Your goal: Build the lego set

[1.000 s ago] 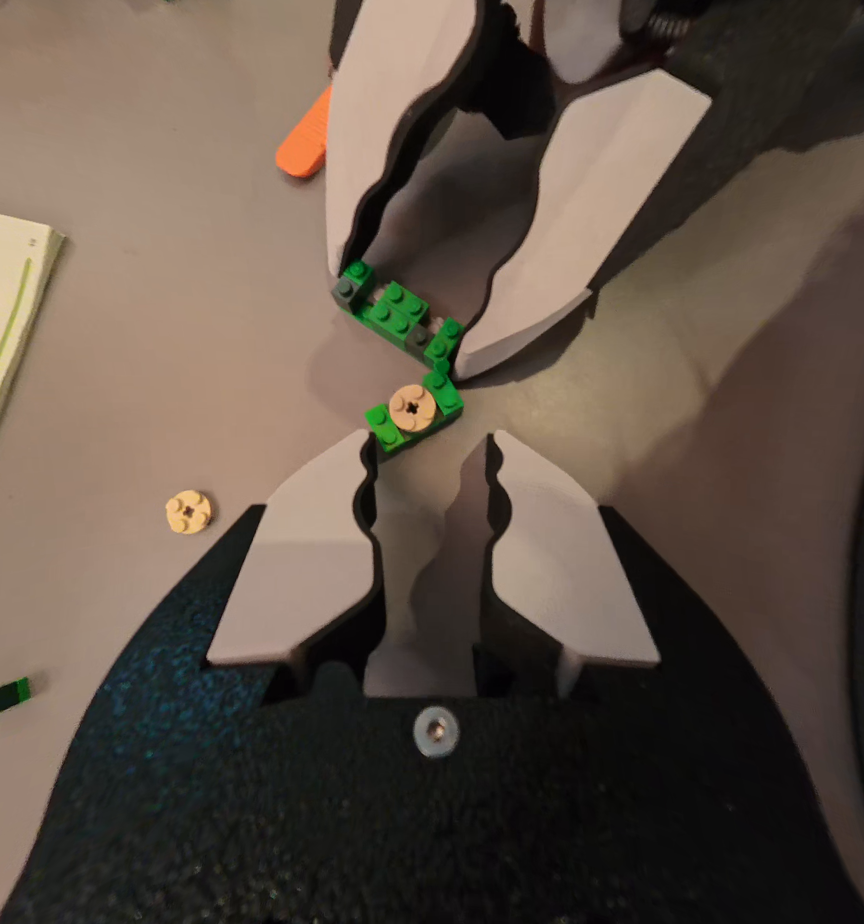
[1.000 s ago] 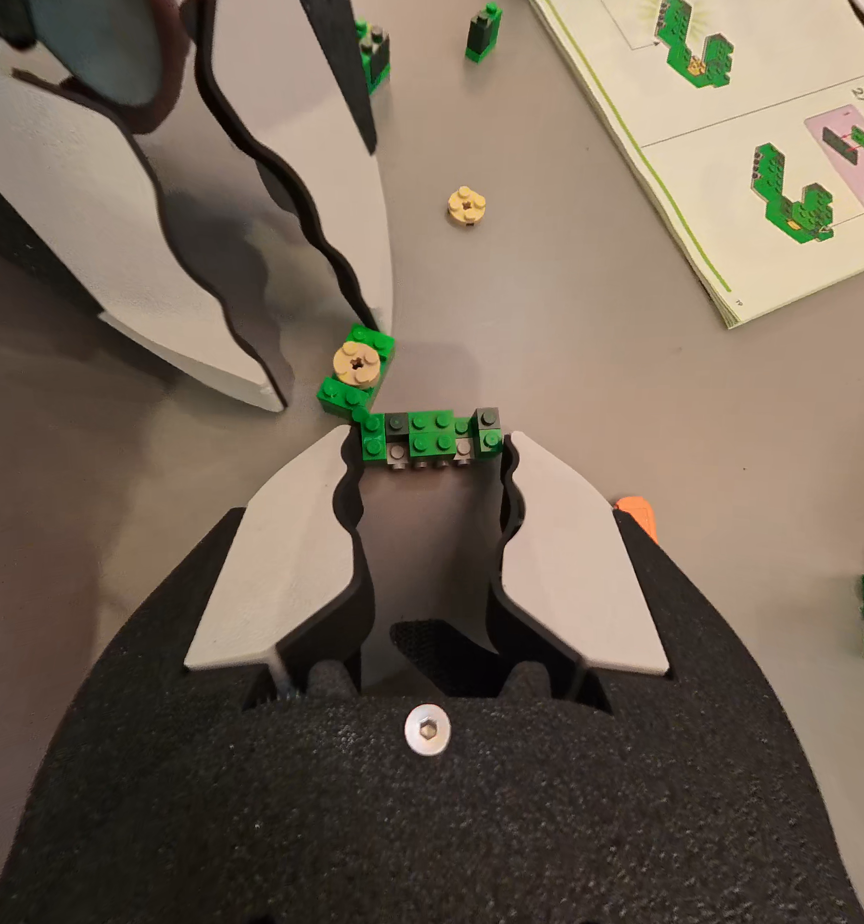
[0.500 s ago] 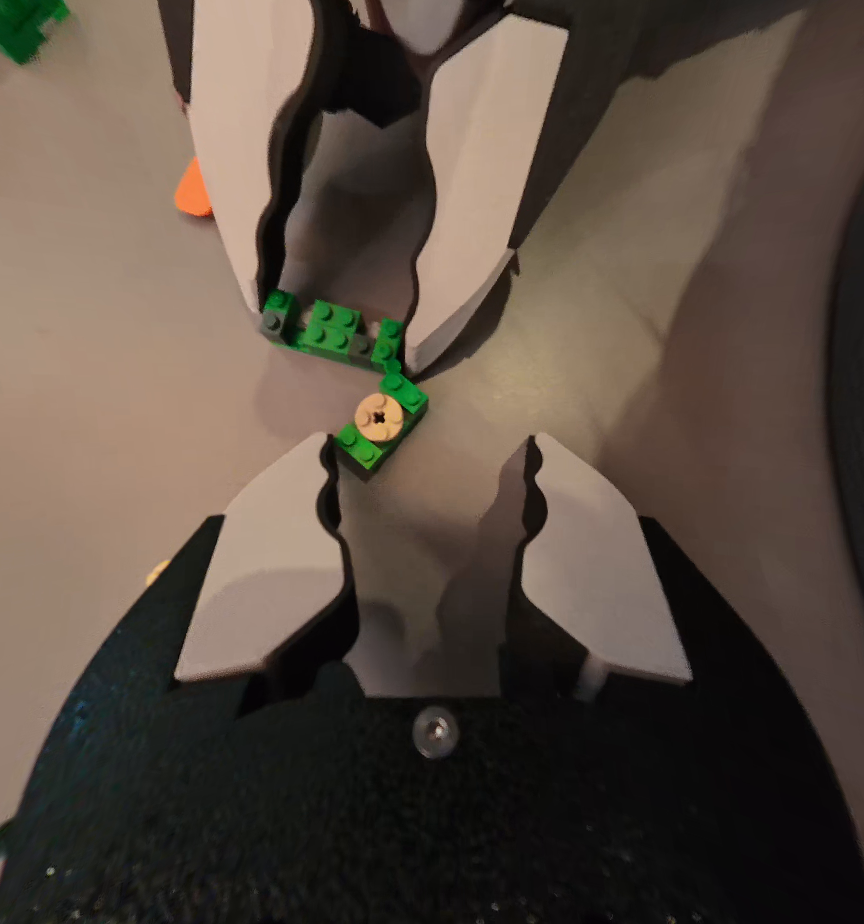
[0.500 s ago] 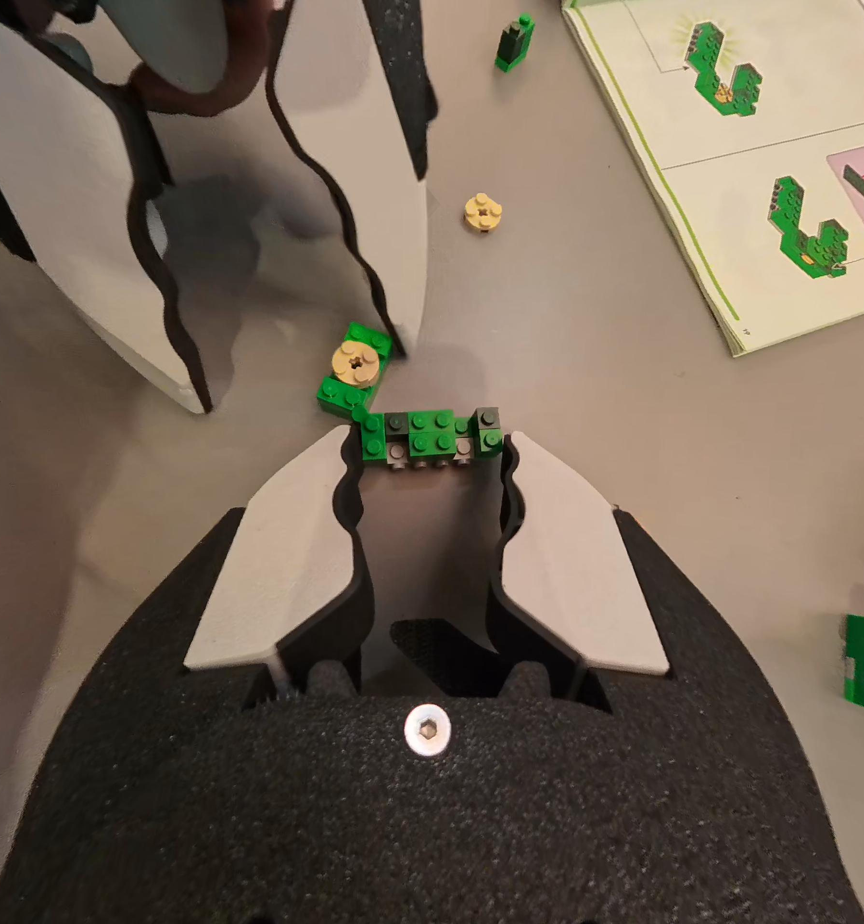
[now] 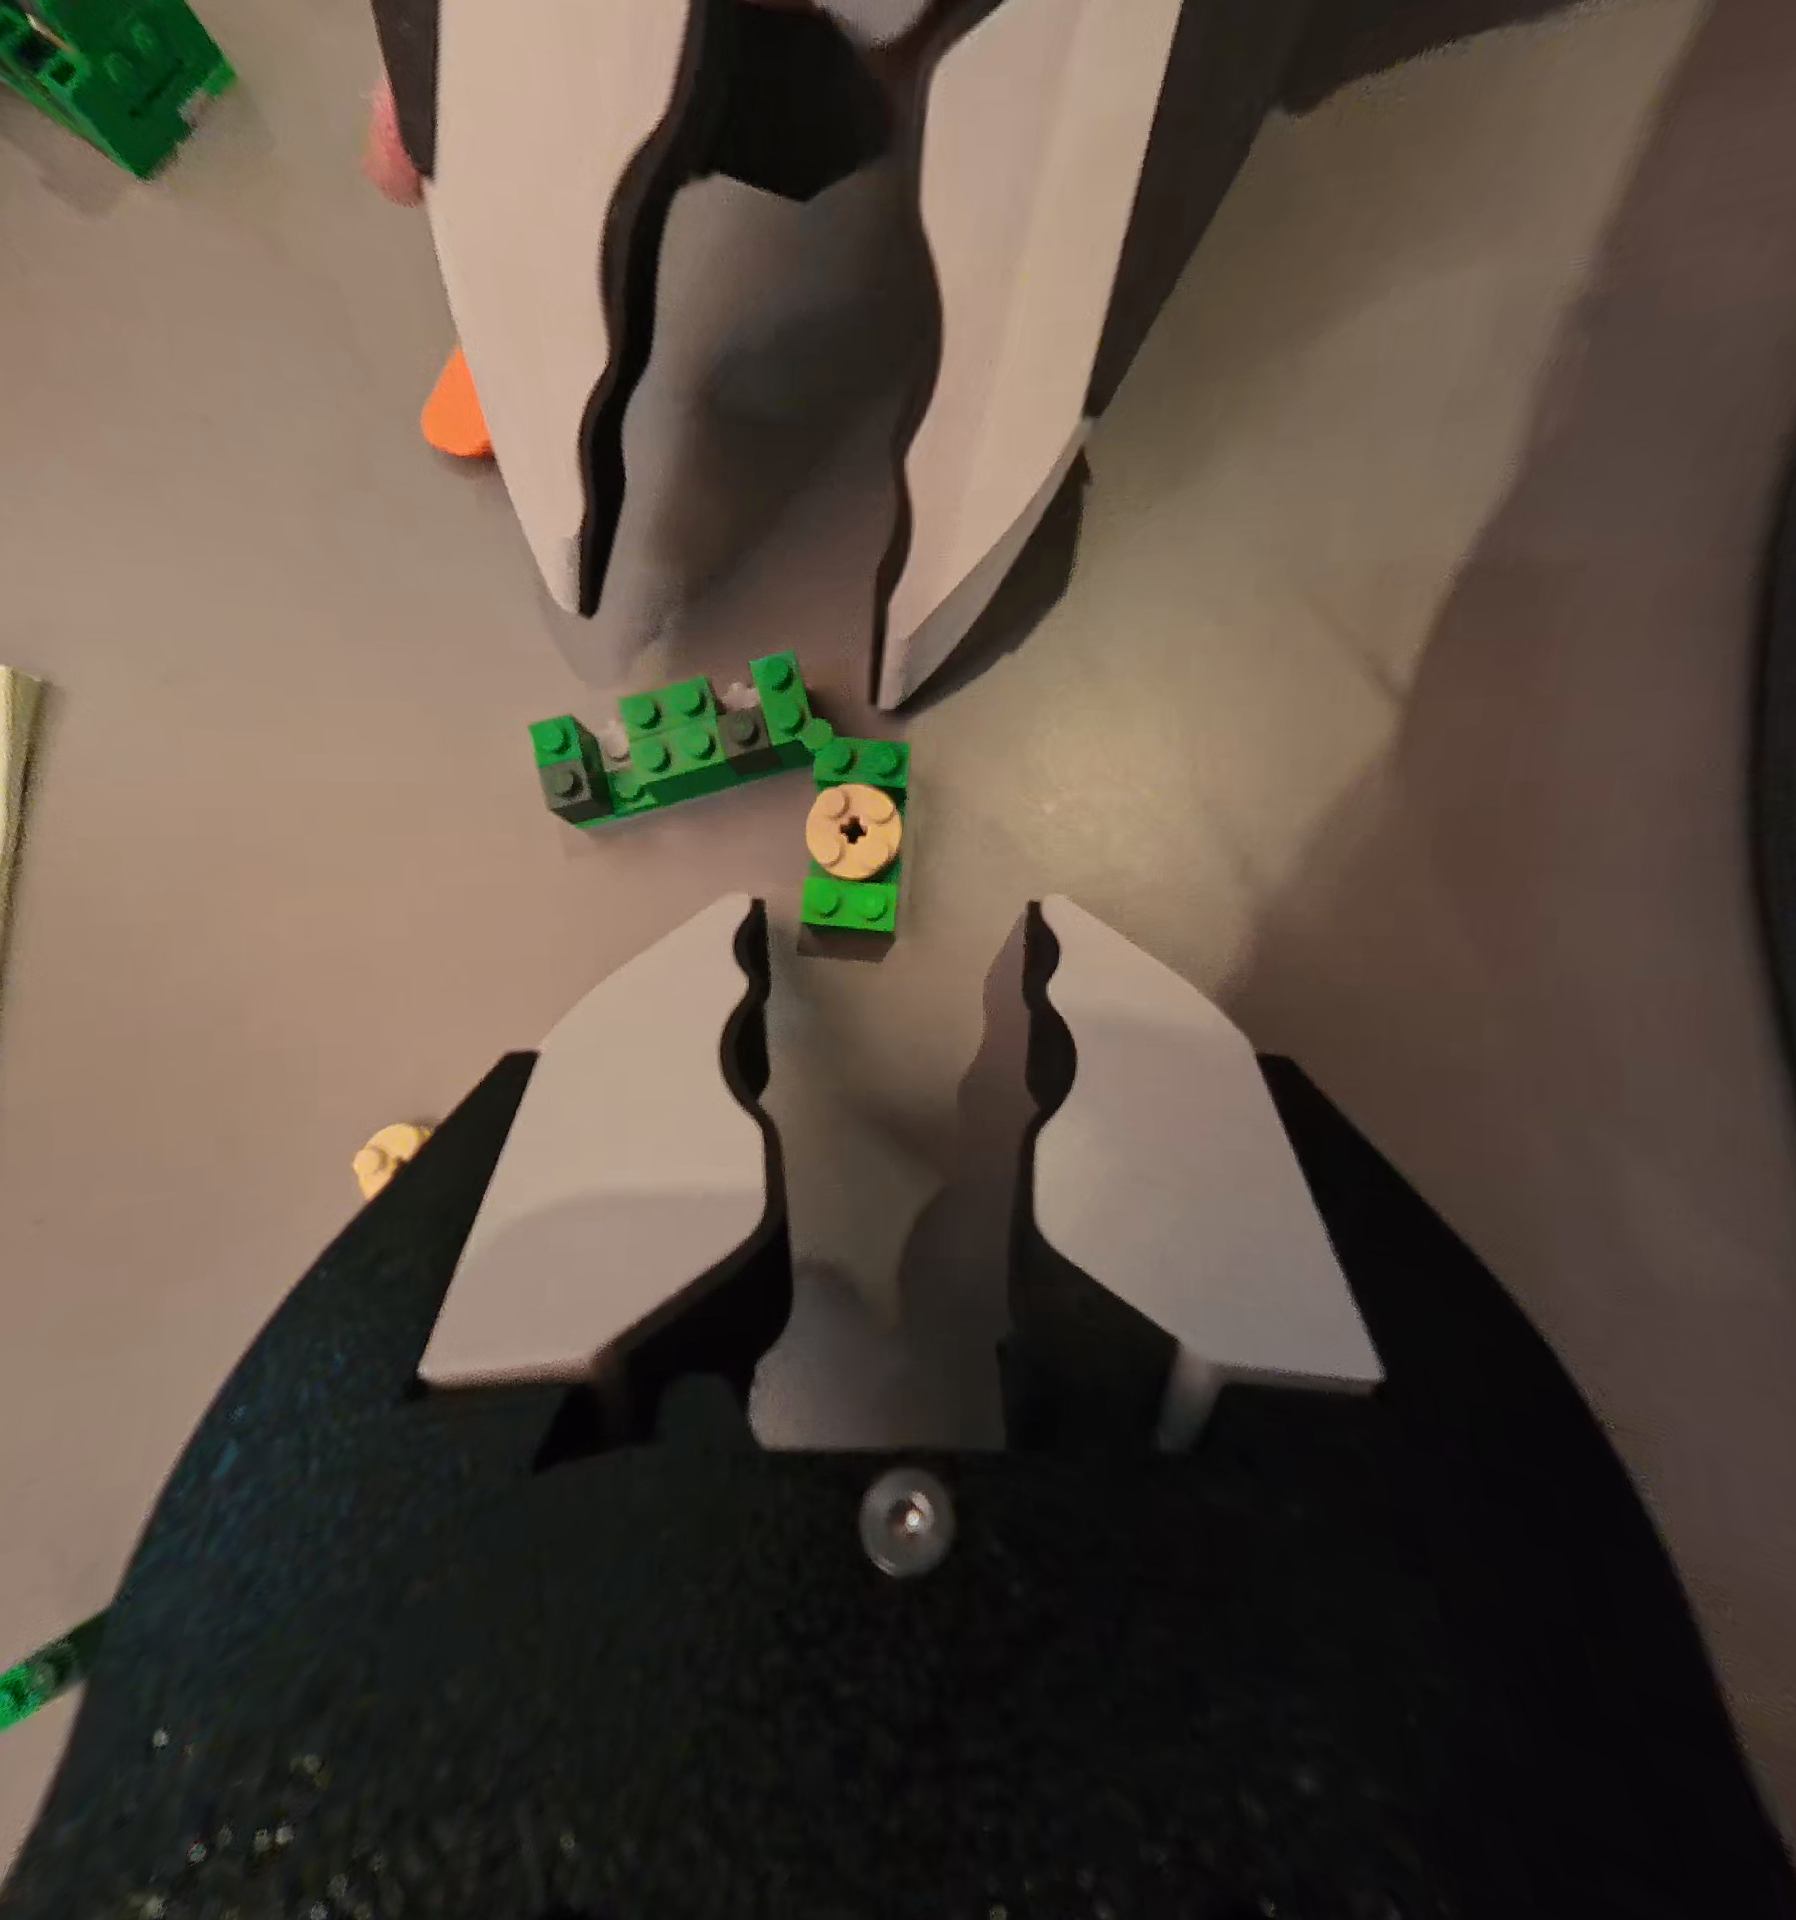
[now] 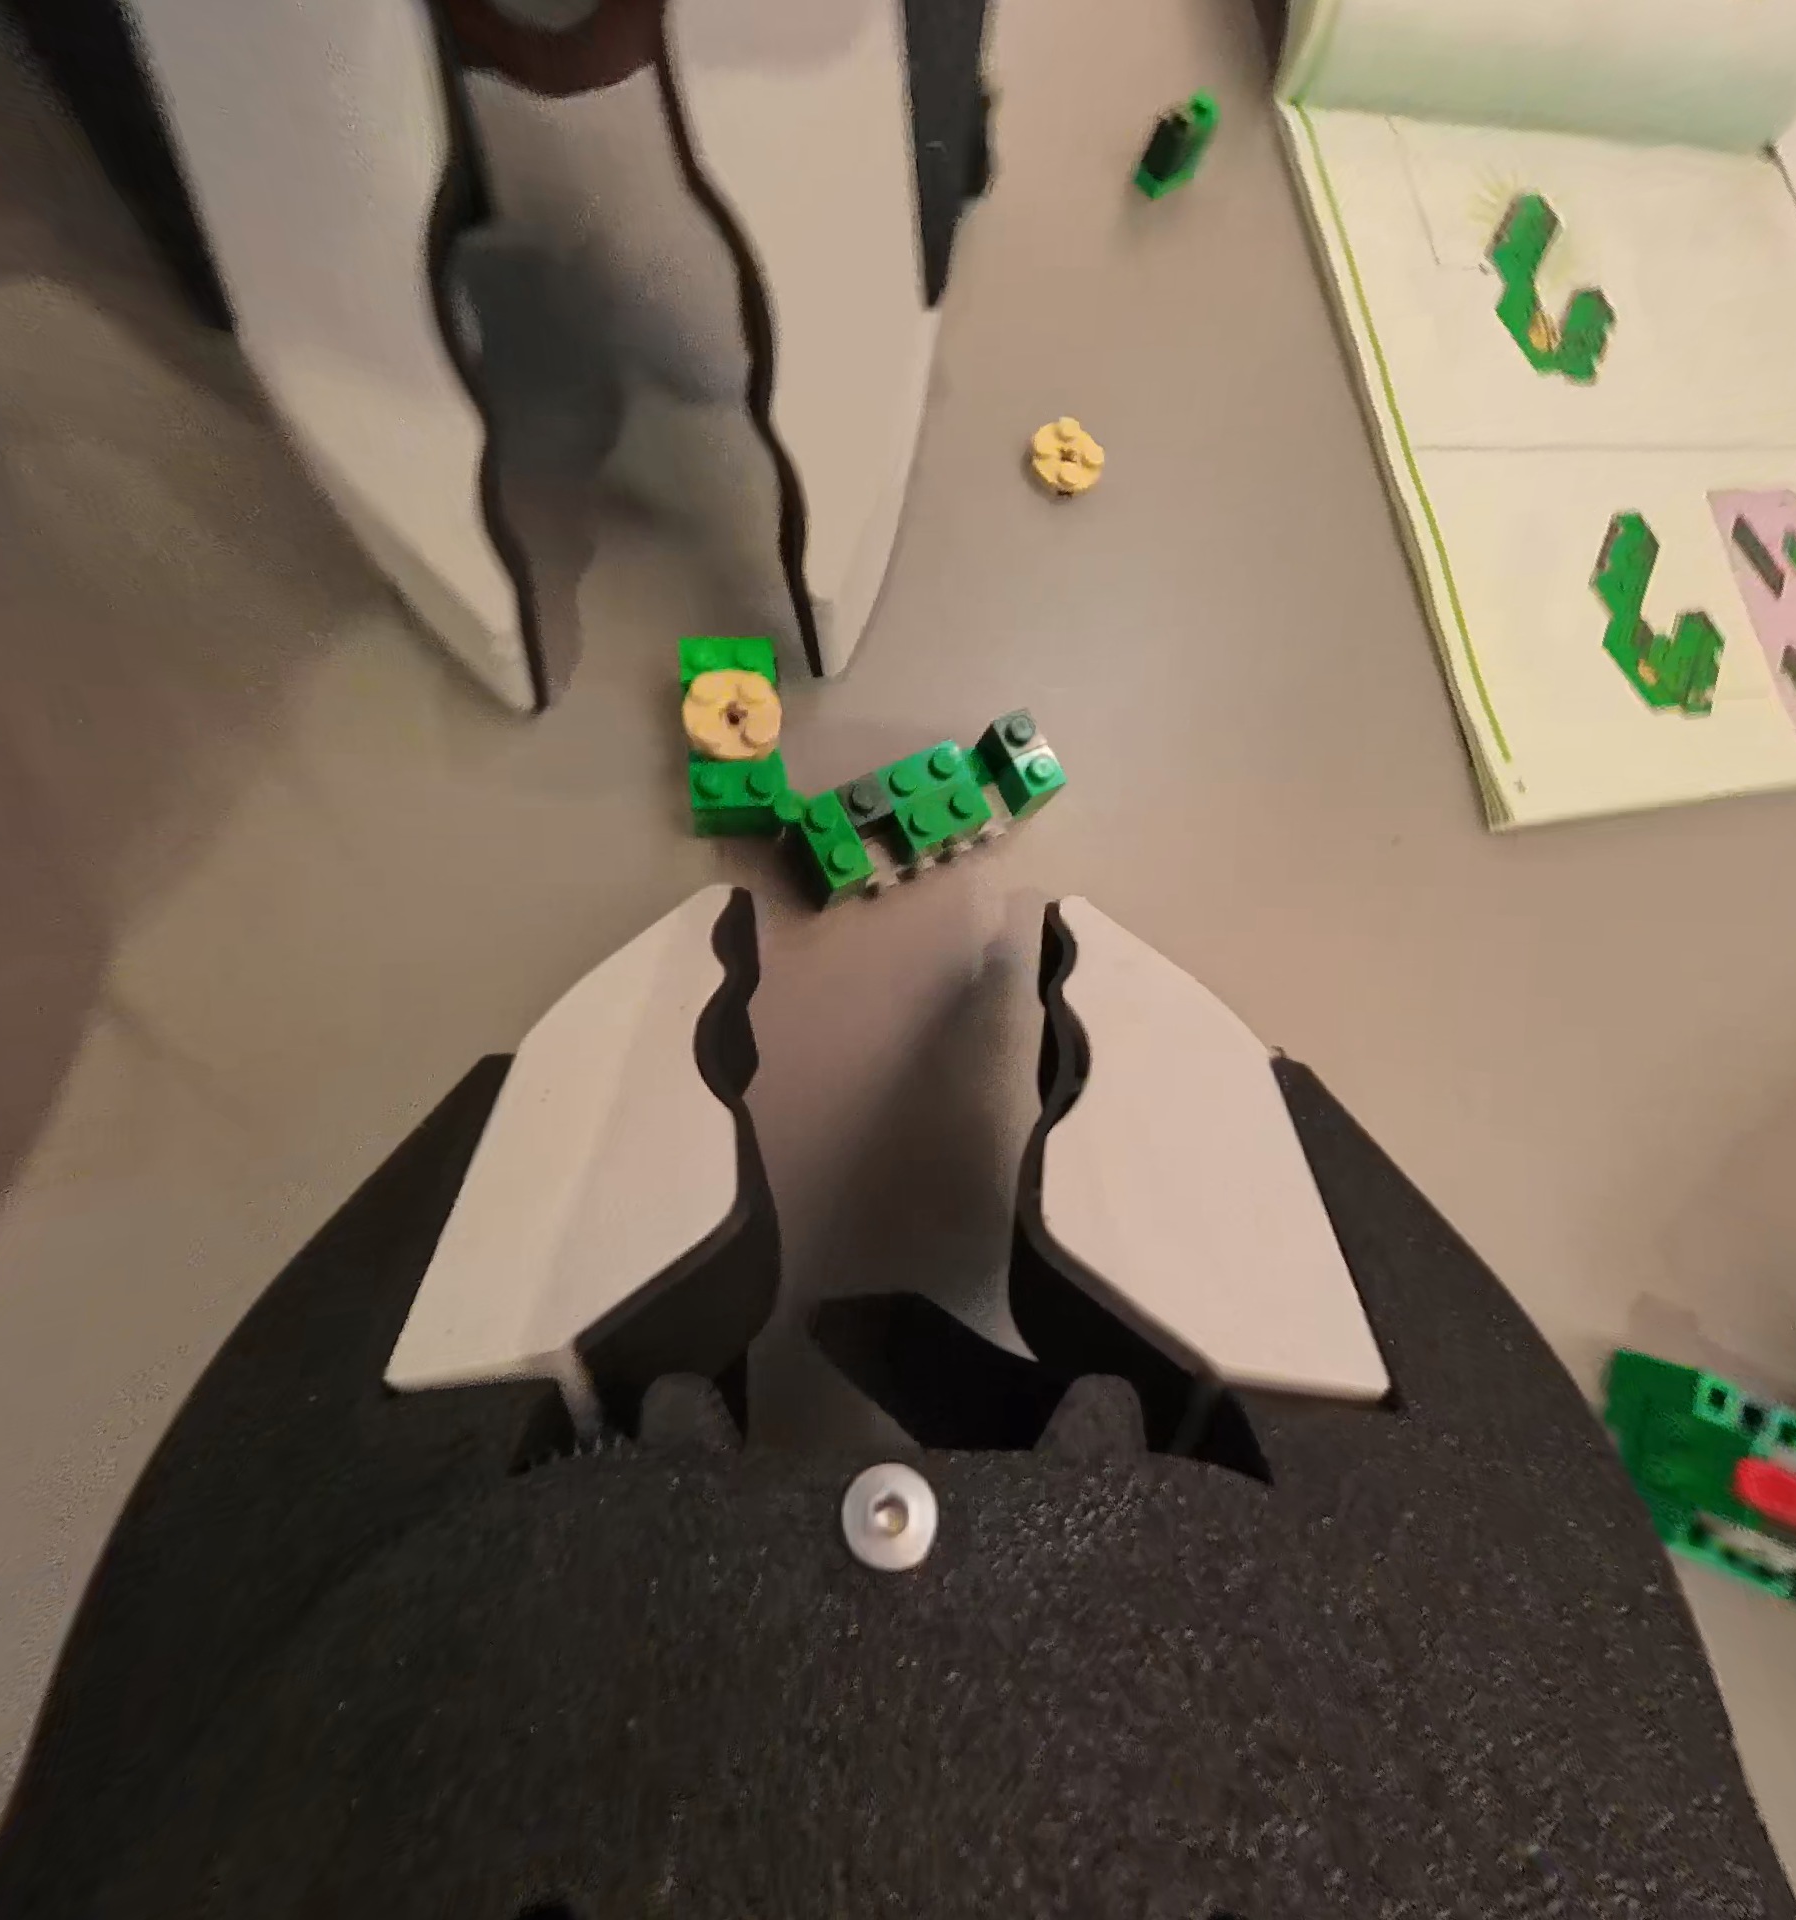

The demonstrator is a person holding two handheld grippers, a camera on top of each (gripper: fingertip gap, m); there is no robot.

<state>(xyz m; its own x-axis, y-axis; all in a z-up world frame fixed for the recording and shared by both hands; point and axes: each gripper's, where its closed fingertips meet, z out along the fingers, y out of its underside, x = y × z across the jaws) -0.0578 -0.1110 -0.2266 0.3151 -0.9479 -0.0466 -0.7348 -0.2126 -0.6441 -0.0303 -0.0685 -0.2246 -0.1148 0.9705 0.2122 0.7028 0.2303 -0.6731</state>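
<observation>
The grey worktop carries an open booklet at the far right of the right wrist view, and between the two tools lies the green build, resting free and touched by neither. Both tools stand open and empty: the right tool has its tips just short of the build's near edge, the left tool faces it from the far side with its tips just beside the short arm. The build is an L (its long arm runs left to right across the right tool's mouth, slightly tilted), and the short arm, topped by a tan round, points away toward the left tool. A loose tan round sits farther off, nearer the left tool, which I judge better placed to fetch it.
</observation>
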